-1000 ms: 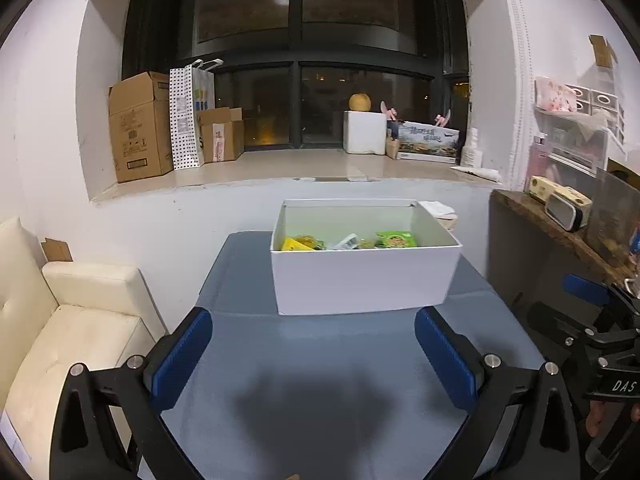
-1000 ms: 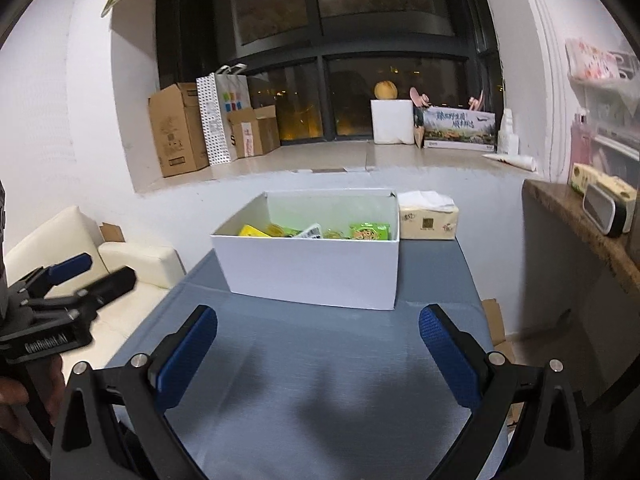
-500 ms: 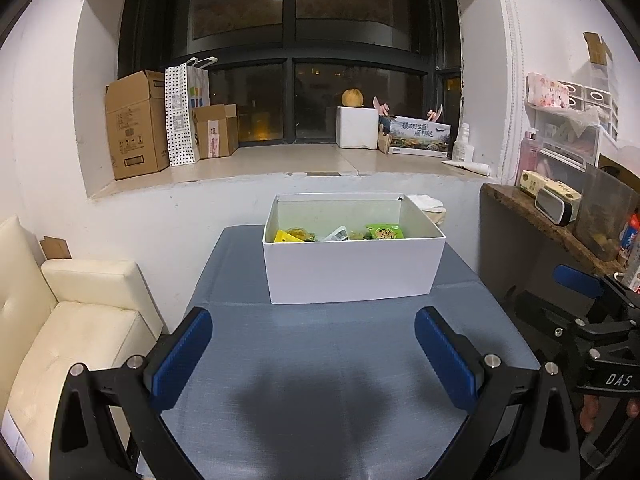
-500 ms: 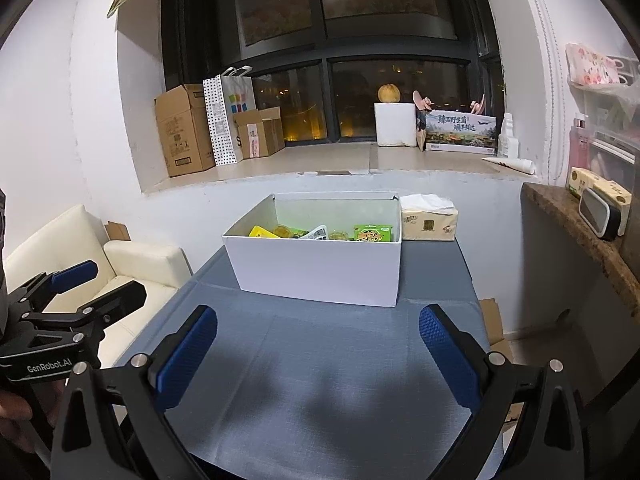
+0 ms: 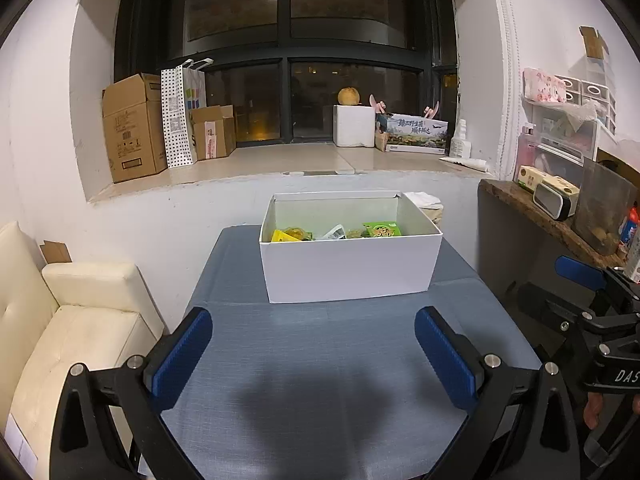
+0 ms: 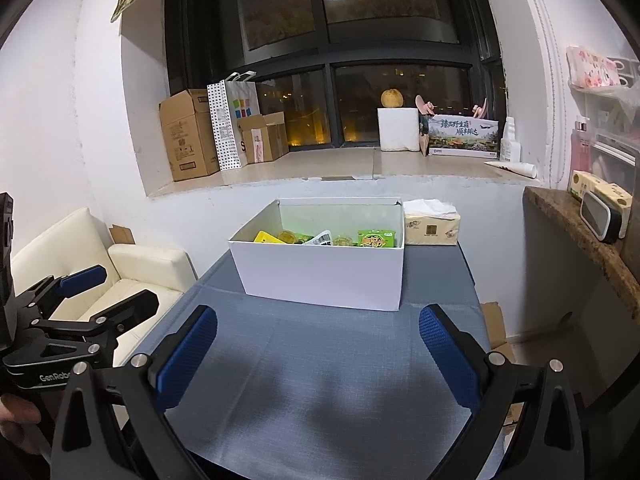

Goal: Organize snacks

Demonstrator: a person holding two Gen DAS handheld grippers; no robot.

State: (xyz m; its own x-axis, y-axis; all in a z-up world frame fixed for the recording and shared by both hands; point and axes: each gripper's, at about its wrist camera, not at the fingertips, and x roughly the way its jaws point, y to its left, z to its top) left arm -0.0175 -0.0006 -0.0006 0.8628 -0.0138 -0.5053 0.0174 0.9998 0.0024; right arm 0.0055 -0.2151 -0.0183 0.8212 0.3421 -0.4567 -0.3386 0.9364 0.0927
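While both claws hung open over the blue table (image 5: 320,380), left gripper (image 5: 314,350) empty, right gripper (image 6: 318,350) empty, snacks (image 5: 336,232) lay inside white box (image 5: 348,272).

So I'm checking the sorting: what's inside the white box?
Inside the white box: a green packet, a yellow packet and small wrapped snacks. The front wall covers whatever lies lower.

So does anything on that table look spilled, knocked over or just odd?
Nothing stands out. The white box sits upright on the blue tablecloth with the snacks inside it, and a tissue pack sits behind its corner. Nothing has spilled on the cloth.
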